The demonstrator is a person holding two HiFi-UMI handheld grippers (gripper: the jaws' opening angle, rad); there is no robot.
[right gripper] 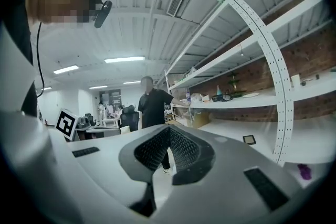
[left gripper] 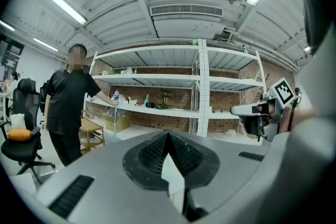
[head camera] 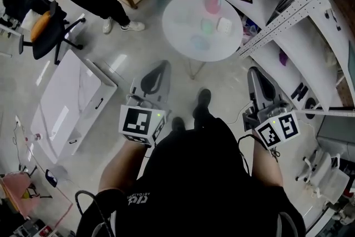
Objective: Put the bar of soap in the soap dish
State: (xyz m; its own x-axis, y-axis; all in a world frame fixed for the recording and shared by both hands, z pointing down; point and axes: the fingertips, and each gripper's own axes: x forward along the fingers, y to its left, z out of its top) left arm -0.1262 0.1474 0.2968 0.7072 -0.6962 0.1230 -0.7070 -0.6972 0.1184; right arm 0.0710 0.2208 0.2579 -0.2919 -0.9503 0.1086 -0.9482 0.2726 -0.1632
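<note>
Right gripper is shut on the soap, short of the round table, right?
Not quite. The right gripper is shut but empty: the right gripper view shows its pads meeting with nothing between them. It is indeed short of the round table.

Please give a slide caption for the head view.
Grey left gripper and right gripper, both shut, face the round white table.

The left gripper (left gripper: 168, 138) points about level. Its ribbed jaws meet tip to tip with nothing between them. A pale wedge lower down is probably floor seen through a gap. Beyond, white shelves (left gripper: 202, 86) stand against a brick wall (left gripper: 168, 97). At left a person (left gripper: 68, 107) in black reaches to a shelf, near an office chair (left gripper: 21, 139). The right gripper (left gripper: 247, 112) shows at right.
</note>
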